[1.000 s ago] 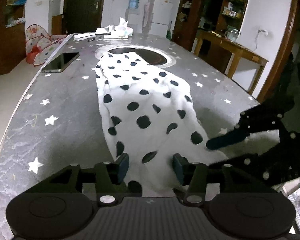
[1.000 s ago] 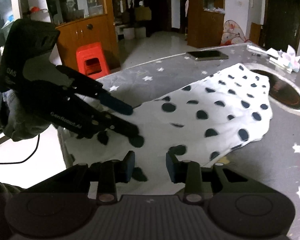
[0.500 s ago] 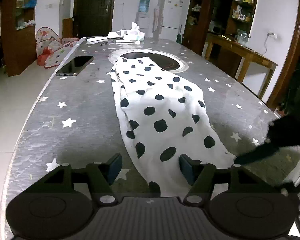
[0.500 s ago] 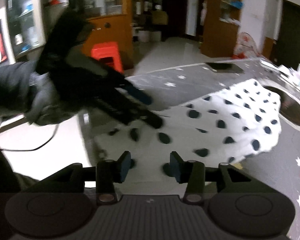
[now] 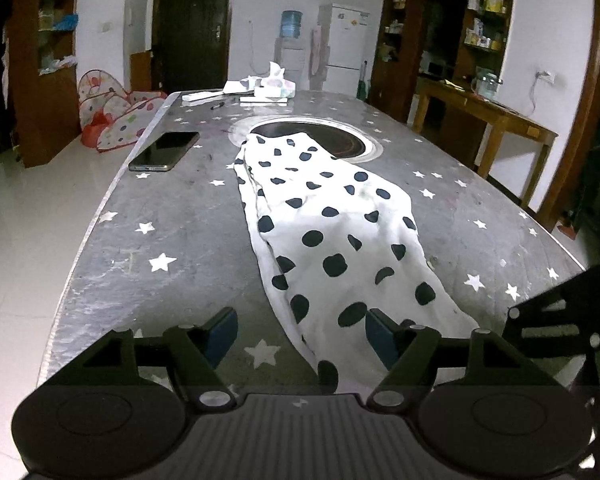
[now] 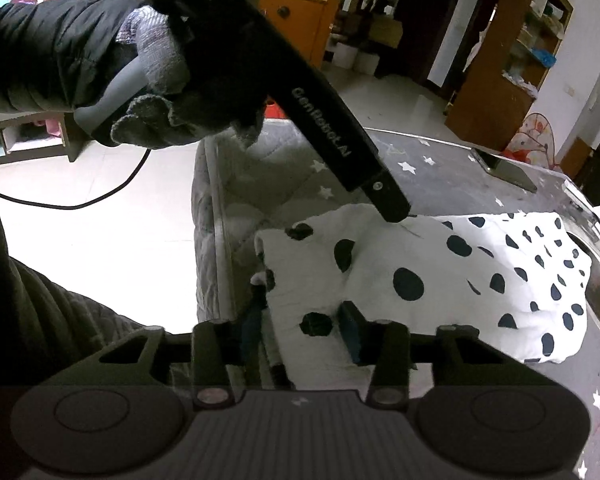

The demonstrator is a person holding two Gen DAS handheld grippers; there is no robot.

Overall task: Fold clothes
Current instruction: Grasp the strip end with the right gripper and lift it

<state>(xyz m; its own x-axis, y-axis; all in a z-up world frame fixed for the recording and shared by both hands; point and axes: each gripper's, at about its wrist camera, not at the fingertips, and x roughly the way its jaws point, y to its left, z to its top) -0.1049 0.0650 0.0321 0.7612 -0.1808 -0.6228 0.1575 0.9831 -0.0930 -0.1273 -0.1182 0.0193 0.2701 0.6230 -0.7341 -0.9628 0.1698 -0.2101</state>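
A white cloth with black dots (image 5: 340,240) lies as a long strip down the grey star-printed table (image 5: 160,240). My left gripper (image 5: 300,336) hovers over the cloth's near end. Its jaws are opening wide, and the cloth lies loose between them, not pinched. In the right wrist view, my right gripper (image 6: 300,330) sits low at the cloth's (image 6: 440,272) near edge by the table's end. Its jaws are closing around a dotted stretch of cloth, with the pads apart. A gloved hand (image 6: 152,80) holds the left gripper above, one of its fingers (image 6: 384,196) reaching down to the cloth.
A dark phone (image 5: 164,151) lies at the table's left edge. A round recessed plate (image 5: 320,140) sits under the cloth's far end, with papers and tissues (image 5: 268,86) beyond. A wooden side table (image 5: 488,112) stands to the right. A cable (image 6: 80,202) hangs over the floor.
The left jaws have spread and let go of the cloth's end, and that gripper has drawn back a little. The right gripper has rolled and swung round to the cloth's near edge.
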